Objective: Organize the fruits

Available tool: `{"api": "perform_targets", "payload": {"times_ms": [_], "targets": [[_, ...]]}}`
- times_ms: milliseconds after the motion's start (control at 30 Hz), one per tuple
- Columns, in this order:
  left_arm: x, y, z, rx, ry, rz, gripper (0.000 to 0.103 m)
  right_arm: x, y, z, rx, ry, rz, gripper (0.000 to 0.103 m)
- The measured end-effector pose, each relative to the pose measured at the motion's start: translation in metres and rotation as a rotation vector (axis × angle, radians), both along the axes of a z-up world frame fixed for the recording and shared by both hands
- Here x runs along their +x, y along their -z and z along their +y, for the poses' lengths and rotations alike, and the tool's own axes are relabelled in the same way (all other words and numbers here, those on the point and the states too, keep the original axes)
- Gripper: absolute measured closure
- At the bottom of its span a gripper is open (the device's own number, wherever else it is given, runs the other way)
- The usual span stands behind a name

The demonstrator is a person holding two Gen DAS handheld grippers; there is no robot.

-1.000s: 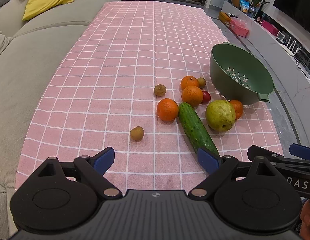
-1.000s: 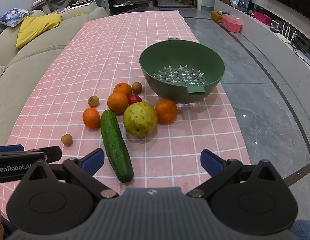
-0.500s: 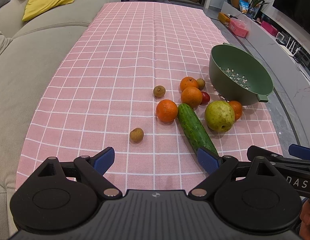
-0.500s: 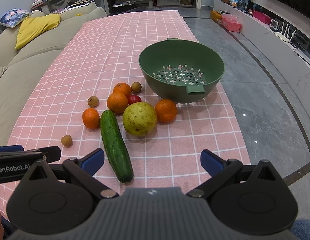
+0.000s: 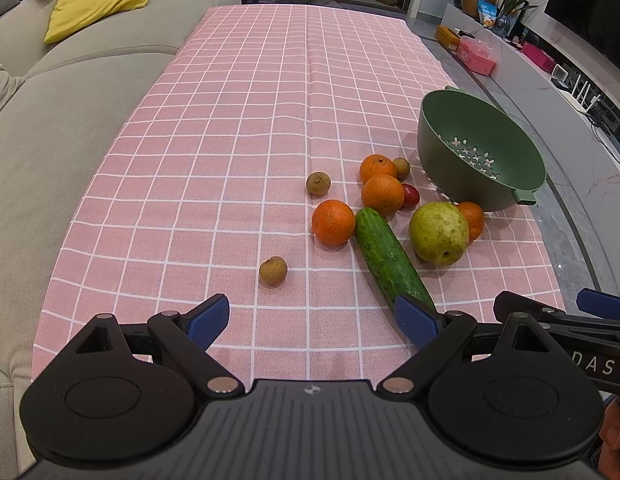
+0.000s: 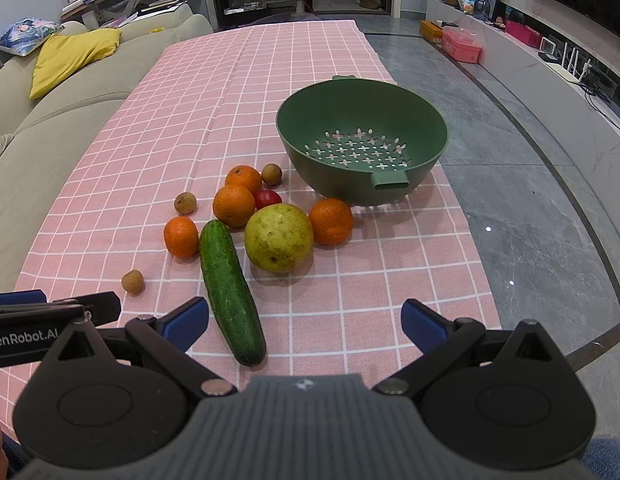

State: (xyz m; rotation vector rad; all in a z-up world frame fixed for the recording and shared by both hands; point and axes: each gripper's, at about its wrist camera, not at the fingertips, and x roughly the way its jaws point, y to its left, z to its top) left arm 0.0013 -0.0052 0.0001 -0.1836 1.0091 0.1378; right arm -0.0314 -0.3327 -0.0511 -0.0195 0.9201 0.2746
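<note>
Fruit lay in a loose cluster on the pink checked cloth [image 6: 310, 80], ahead of both pairs of fingers and short of the empty green colander [image 6: 362, 120]. The left gripper [image 5: 312, 320] and the right gripper [image 6: 306, 318] each hovered with jaws spread wide and nothing between them.

The cucumber [image 6: 230, 292] pointed almost straight out from the right gripper's left finger, its near end closest of all. It looked firm, smooth and fairly heavy for its width; a grasp across its middle would likely balance it, while a hold near one end could let it tip.

The pear-like green fruit [image 6: 279, 237], ahead of the gap between the right fingers, seemed the heaviest piece and prone to bruising, so a gentle squeeze across its widest part would suit. An orange [image 6: 331, 221] touched its far side, just beside the colander wall.

Off the left gripper's left finger sat a small brown fruit [image 5: 273, 270], light, round and apt to roll away from a slanted pinch.
</note>
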Motion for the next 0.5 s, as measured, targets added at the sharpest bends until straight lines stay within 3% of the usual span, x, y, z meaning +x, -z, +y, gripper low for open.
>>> {"api": "perform_targets", "payload": {"times_ms": [500], "targets": [[-0.0003,0.0002,0.0000,0.000,-0.001,-0.001,0.000,0.0004,0.0006,0.0000,0.001,0.000,0.000,0.005]]}}
